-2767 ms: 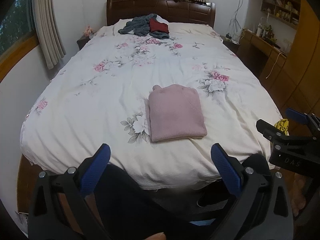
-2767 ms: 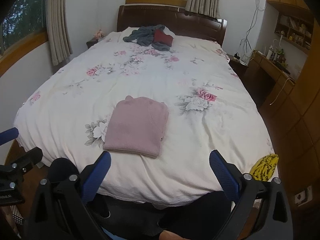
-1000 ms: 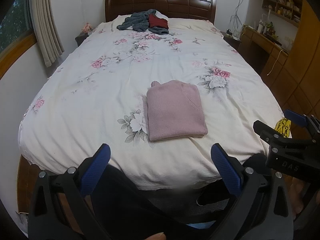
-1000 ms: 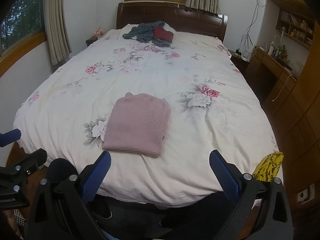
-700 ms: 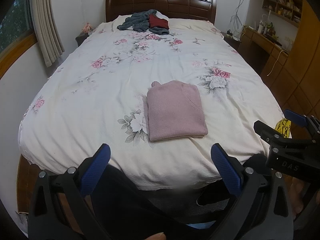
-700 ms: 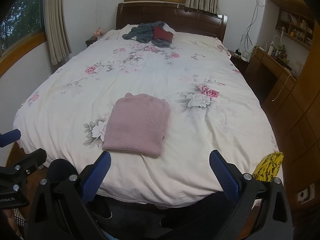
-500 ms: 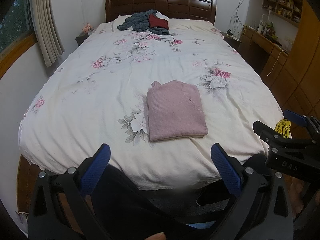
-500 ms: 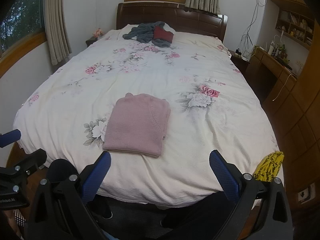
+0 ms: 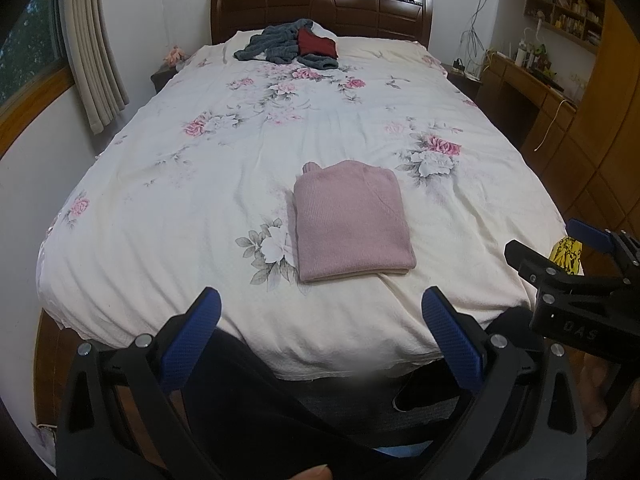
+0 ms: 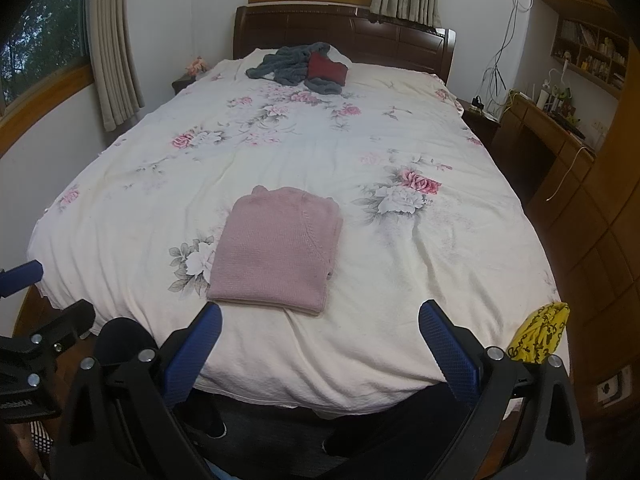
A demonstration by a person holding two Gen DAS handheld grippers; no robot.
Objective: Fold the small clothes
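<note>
Looks like the pink sweater [image 9: 352,222] is done: one neat folded rectangle on the bed [image 9: 160,208], near its foot edge. Both claws hang back off that edge, left claw [image 9: 320,336] and right claw [image 10: 320,340] each spread wide and empty. Next move, I'd guess, is reaching way up to the headboard [image 9: 320,10] end for the pile there (one grey garment [image 9: 276,44], one dark red garment [image 9: 316,42]), so lean in far.

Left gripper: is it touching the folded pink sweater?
Apart. The left wrist view shows the left gripper open, with a strip of bare bedspread between its fingertips and the folded pink sweater.
</note>
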